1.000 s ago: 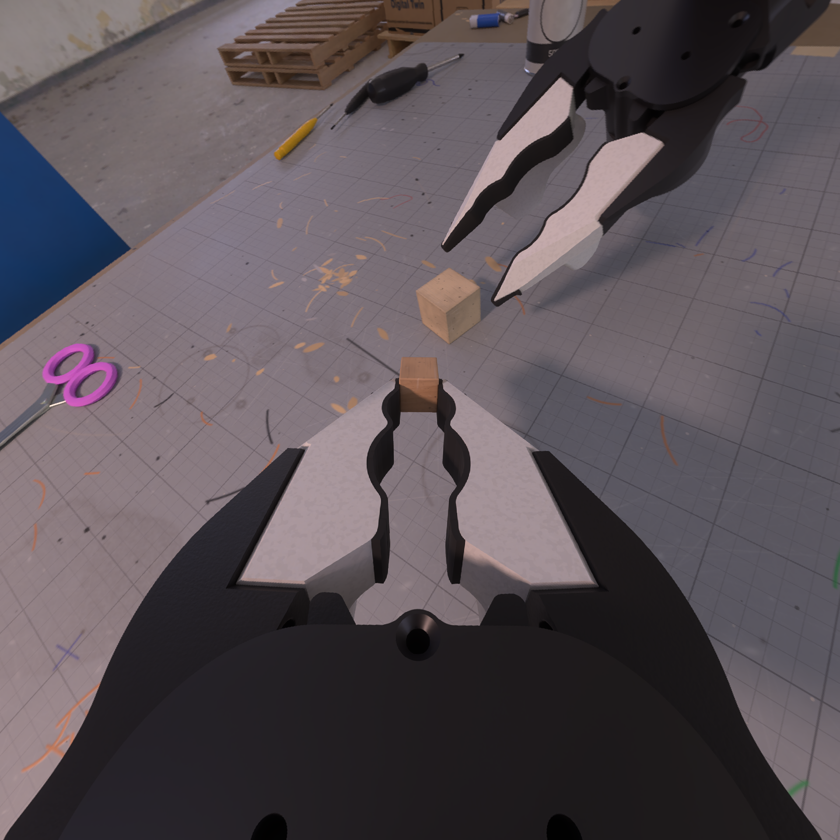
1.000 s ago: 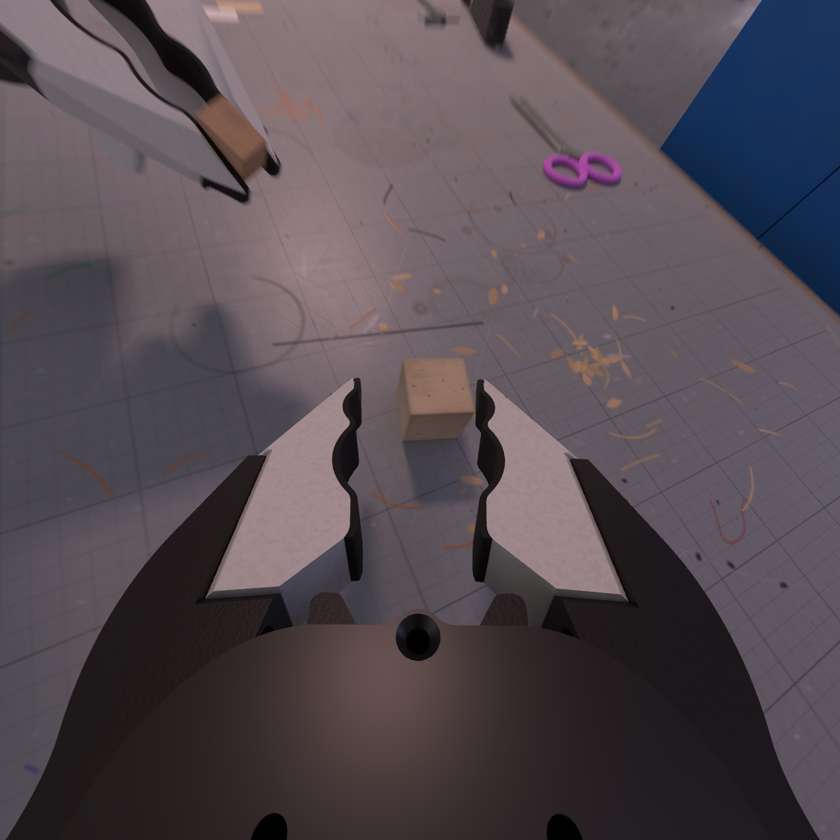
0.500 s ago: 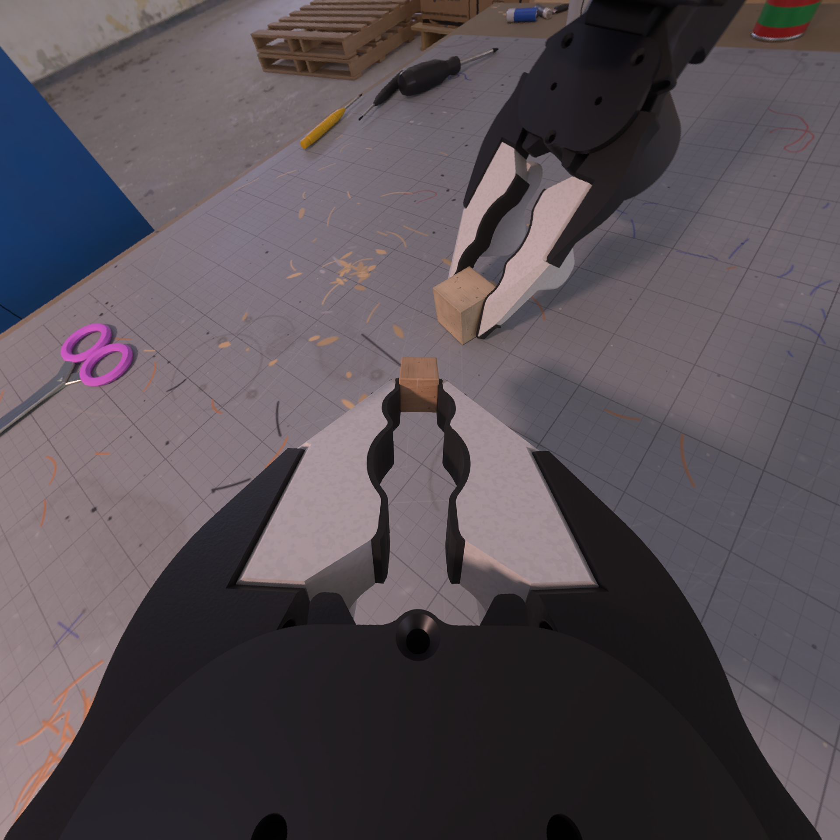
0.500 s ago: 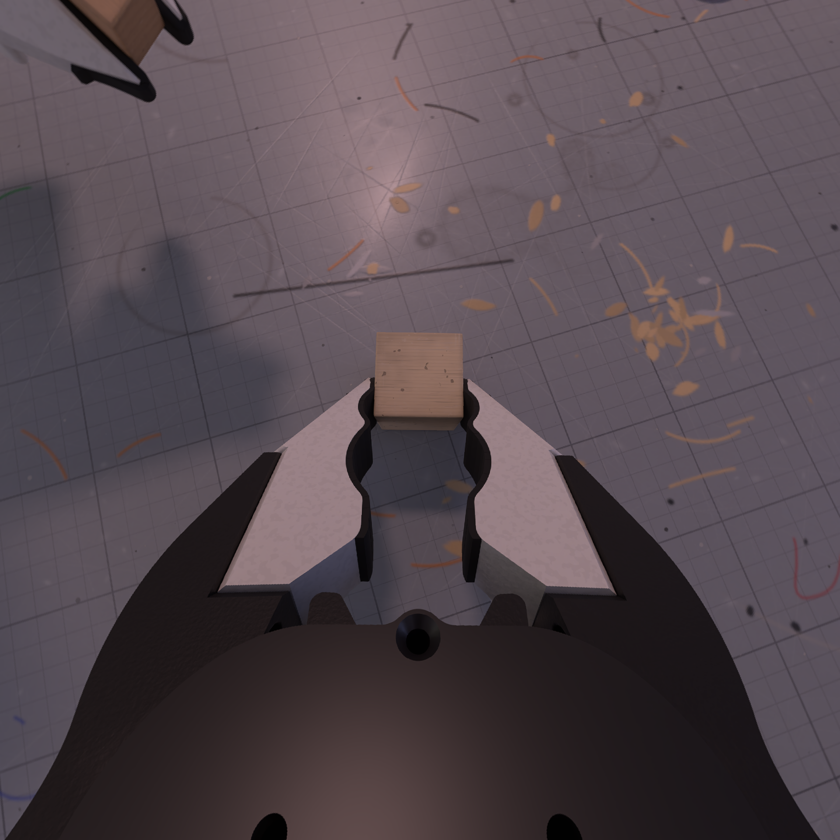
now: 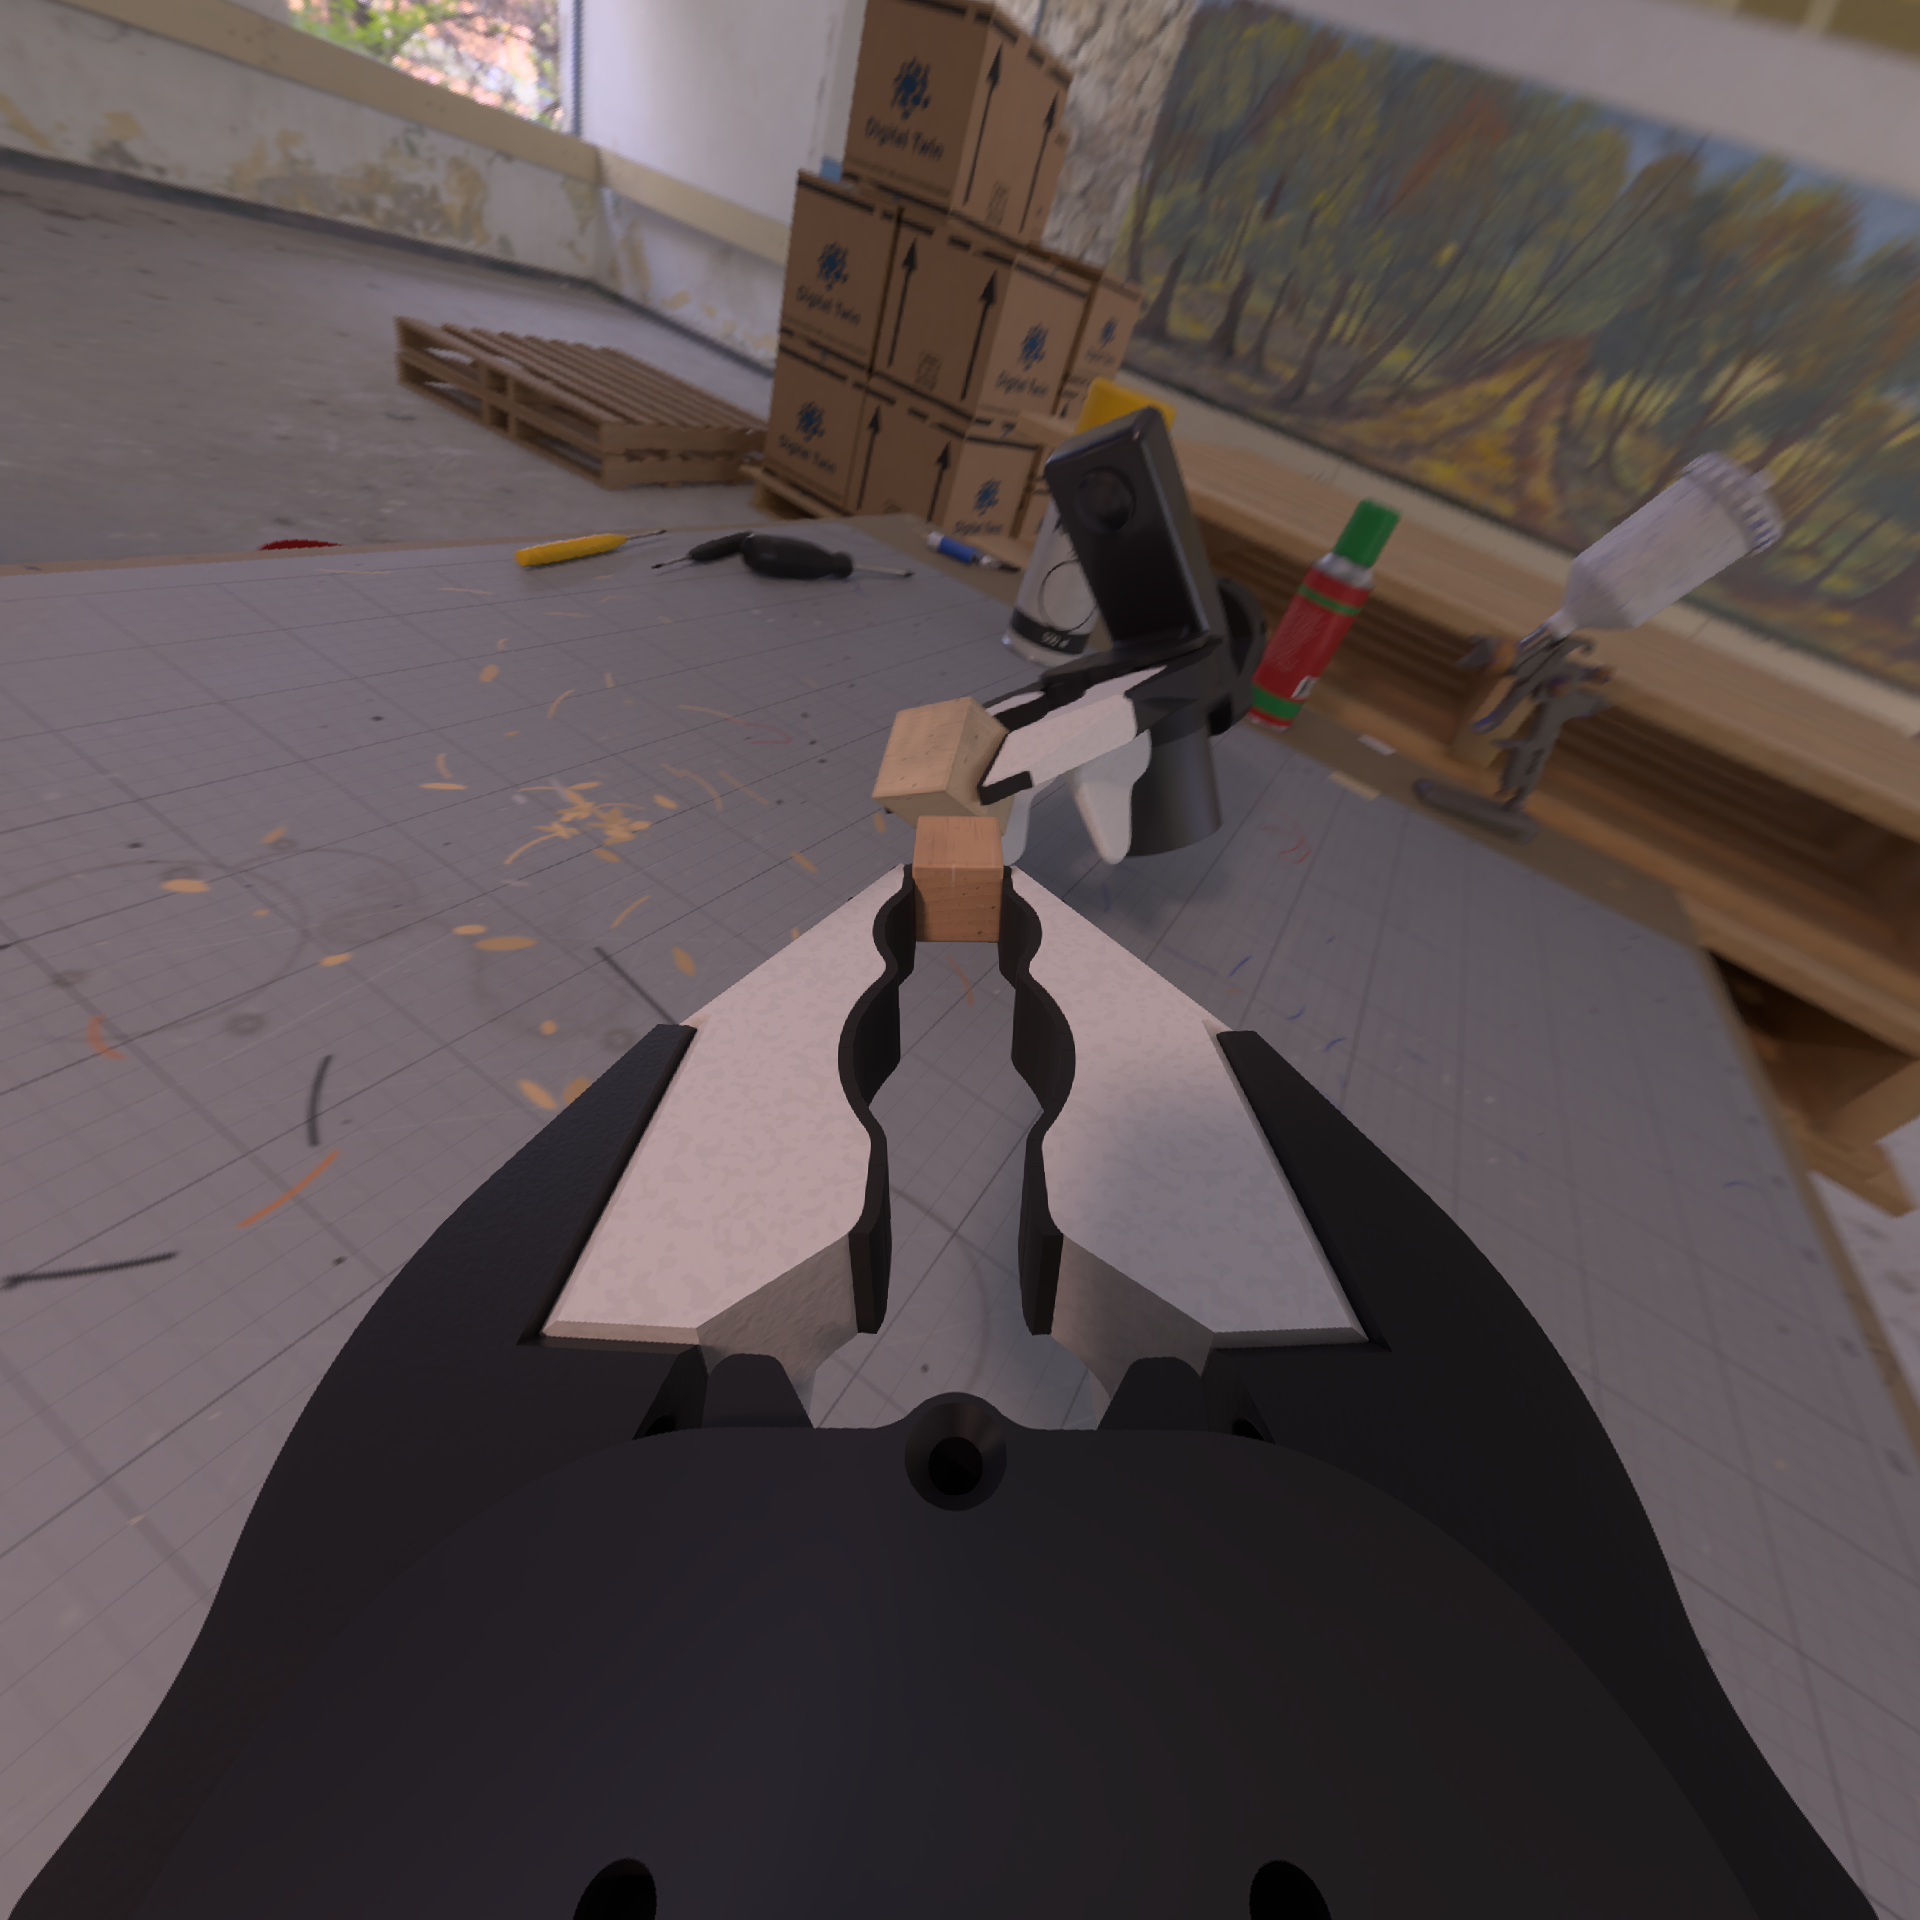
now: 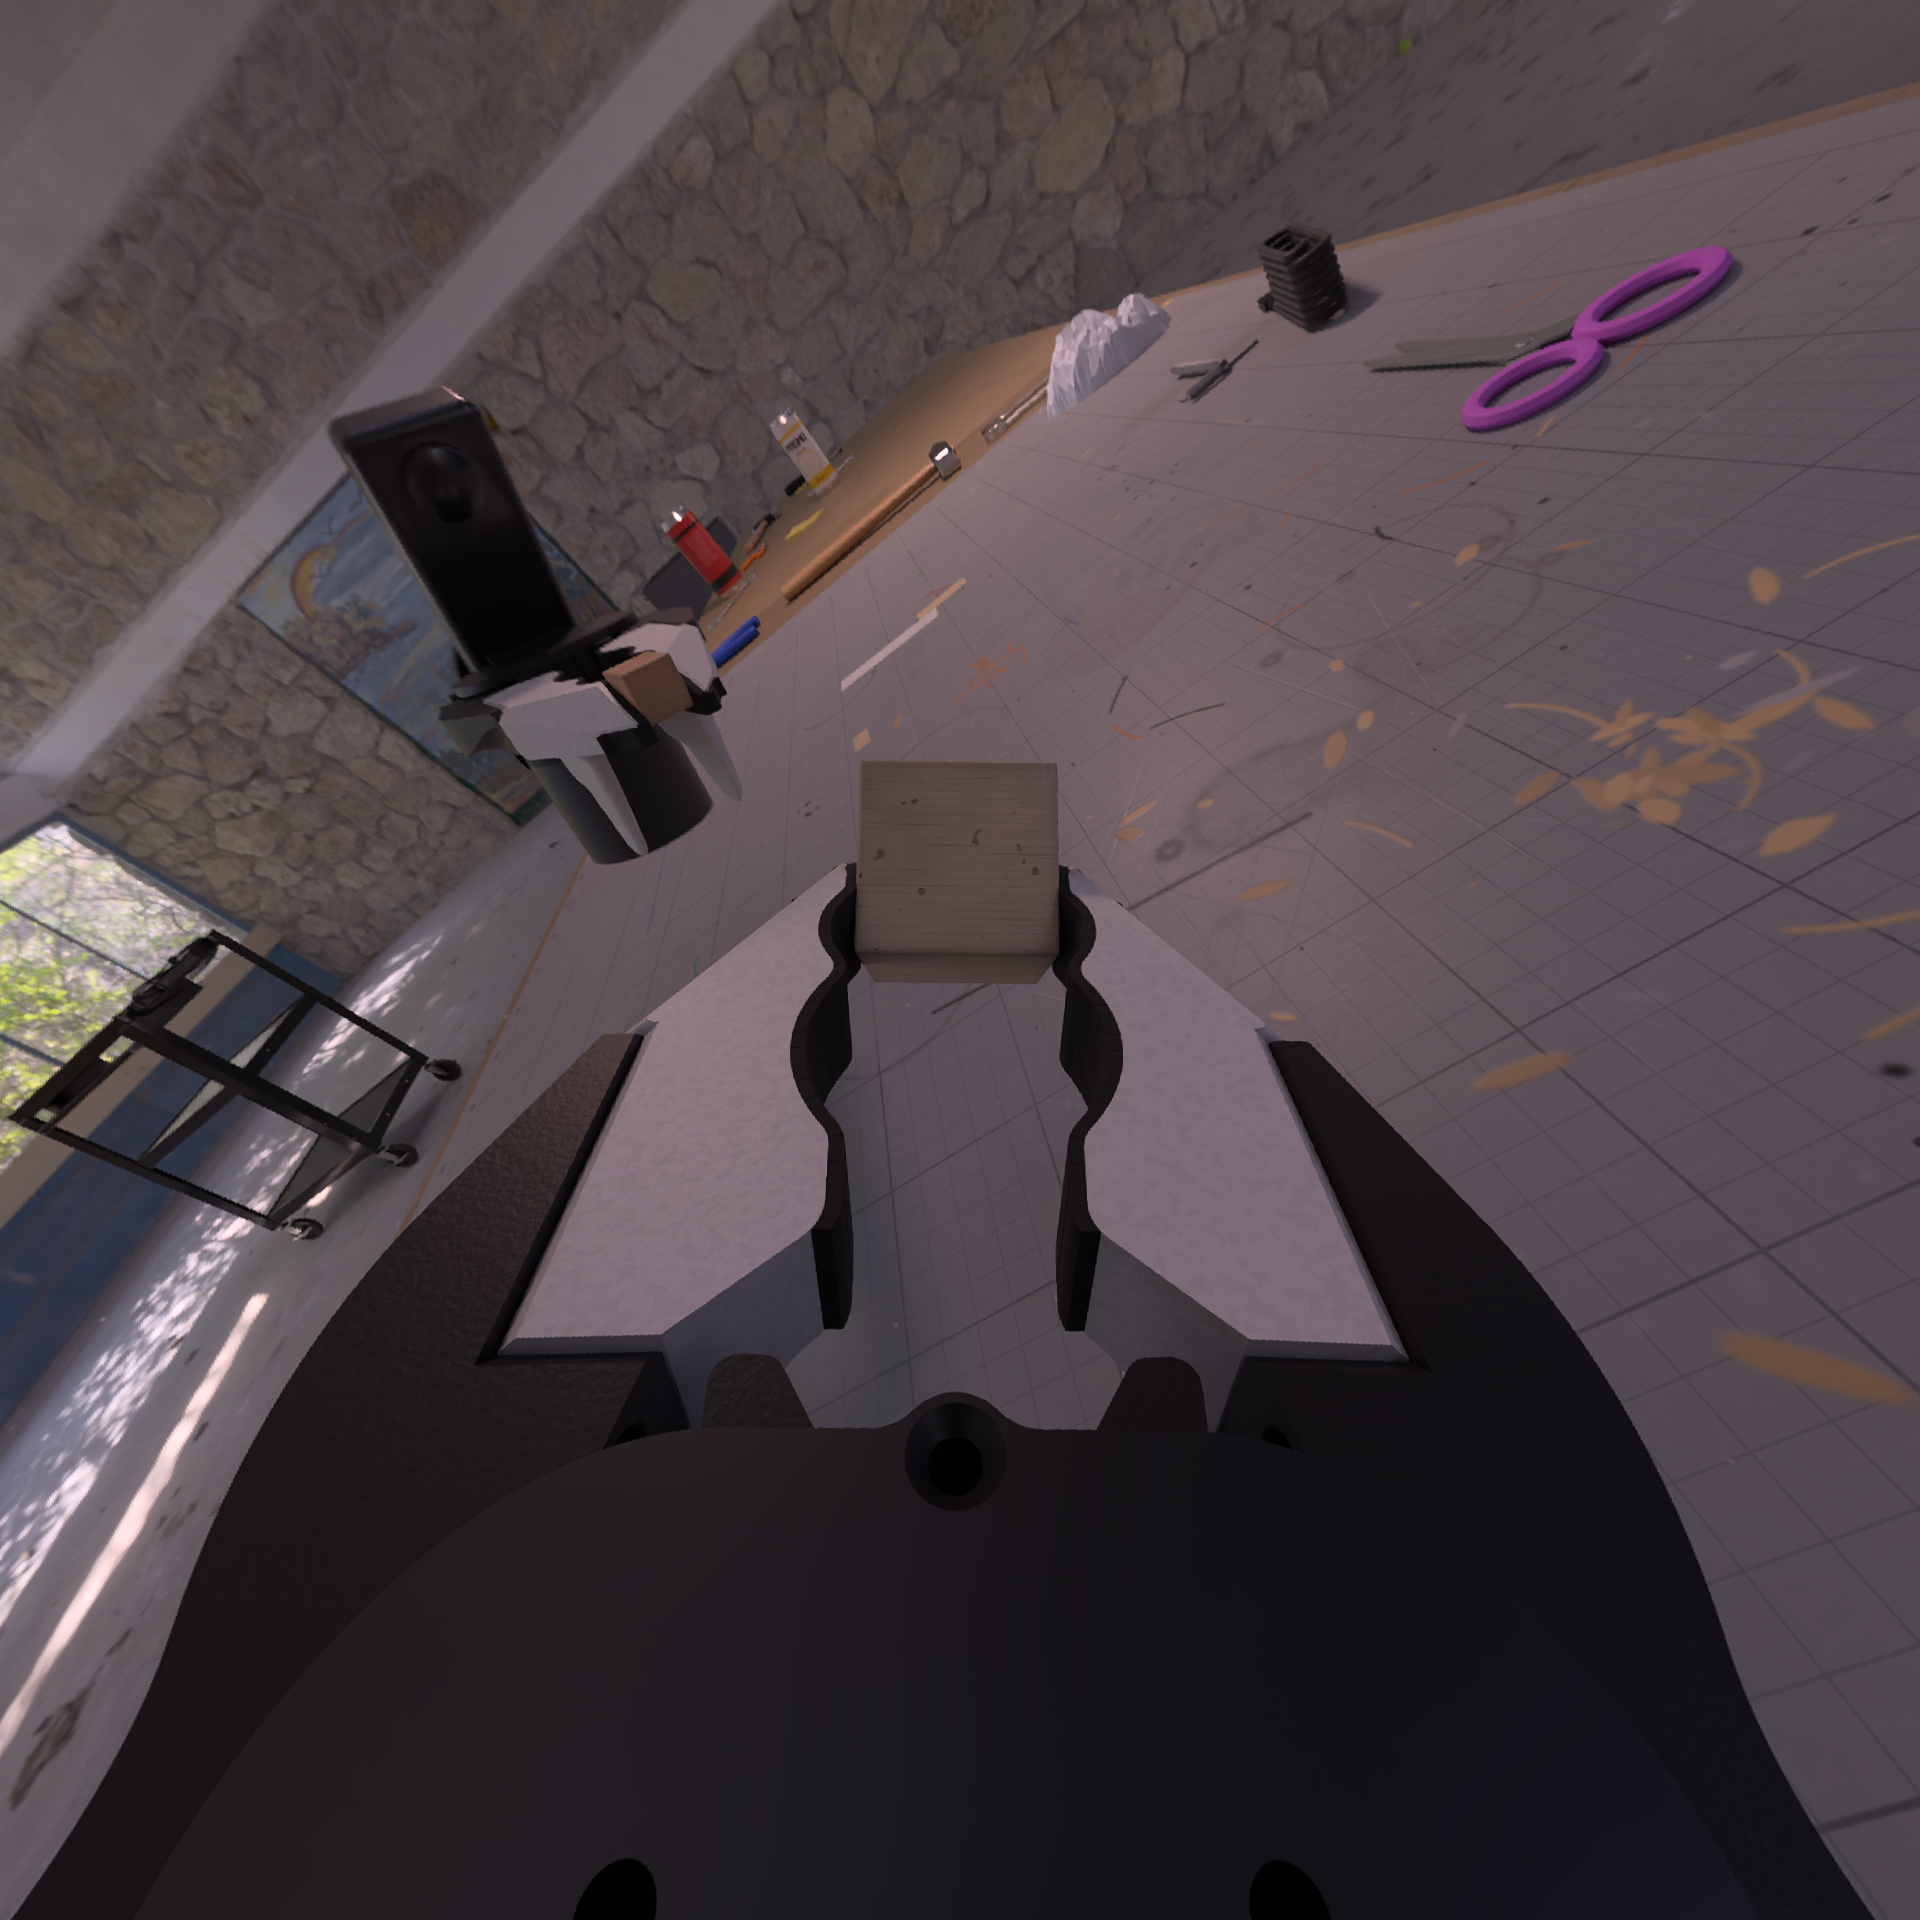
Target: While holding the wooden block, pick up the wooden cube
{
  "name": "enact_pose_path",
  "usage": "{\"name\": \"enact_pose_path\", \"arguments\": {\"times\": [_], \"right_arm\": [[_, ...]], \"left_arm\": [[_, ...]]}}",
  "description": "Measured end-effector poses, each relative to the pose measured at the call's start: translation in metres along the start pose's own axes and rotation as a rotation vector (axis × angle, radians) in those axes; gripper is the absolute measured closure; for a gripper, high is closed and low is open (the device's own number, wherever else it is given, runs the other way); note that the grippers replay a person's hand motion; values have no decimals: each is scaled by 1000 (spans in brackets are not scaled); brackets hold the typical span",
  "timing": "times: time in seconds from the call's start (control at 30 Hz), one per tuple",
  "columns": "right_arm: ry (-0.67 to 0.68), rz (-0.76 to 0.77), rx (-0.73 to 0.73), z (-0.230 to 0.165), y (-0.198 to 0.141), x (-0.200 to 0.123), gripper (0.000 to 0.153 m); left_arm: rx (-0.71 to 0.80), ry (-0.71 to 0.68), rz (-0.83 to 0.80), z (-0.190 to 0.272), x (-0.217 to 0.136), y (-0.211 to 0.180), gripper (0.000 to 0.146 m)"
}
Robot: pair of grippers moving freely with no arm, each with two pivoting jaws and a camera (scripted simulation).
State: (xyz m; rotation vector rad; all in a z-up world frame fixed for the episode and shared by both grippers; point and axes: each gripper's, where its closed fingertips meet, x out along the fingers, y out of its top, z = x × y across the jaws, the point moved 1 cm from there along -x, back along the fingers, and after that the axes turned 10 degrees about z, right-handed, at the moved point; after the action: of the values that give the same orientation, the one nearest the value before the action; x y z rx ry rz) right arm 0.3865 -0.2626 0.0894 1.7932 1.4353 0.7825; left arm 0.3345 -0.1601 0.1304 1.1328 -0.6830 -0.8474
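My left gripper (image 5: 958, 902) is shut on a small reddish wooden block (image 5: 958, 878) at its fingertips, held above the grid mat. My right gripper (image 6: 958, 902) is shut on a larger pale wooden cube (image 6: 956, 864) and holds it in the air, tilted. In the left wrist view the right gripper (image 5: 997, 753) shows just beyond the block, with the pale cube (image 5: 935, 761) at its tips, clear of the mat. In the right wrist view the left gripper (image 6: 665, 691) shows farther off at the left with the small block (image 6: 649, 681).
The grey grid mat (image 5: 364, 831) carries wood shavings (image 5: 582, 821). Screwdrivers (image 5: 769, 556), a spray can (image 5: 1320, 613) and a spray gun (image 5: 1558, 675) lie at the far edge. Purple scissors (image 6: 1590, 332) lie on the mat. Cardboard boxes (image 5: 935, 291) and a pallet (image 5: 561, 405) stand behind.
My right gripper has lifted the pale cube off the mat and swung up to a level, tilted pose. My left gripper has also tilted up, still holding the small block.
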Motion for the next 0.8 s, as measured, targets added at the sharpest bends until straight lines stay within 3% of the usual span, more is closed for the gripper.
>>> {"name": "enact_pose_path", "arguments": {"times": [0.2,0.8], "right_arm": [[11,14,-2,-5,-1,1,116],[-25,1,-85,-7,-5,3,116]], "left_arm": [[-98,-76,58,5,4,0,132],[-209,-339,221,31,-4,19,132]]}}
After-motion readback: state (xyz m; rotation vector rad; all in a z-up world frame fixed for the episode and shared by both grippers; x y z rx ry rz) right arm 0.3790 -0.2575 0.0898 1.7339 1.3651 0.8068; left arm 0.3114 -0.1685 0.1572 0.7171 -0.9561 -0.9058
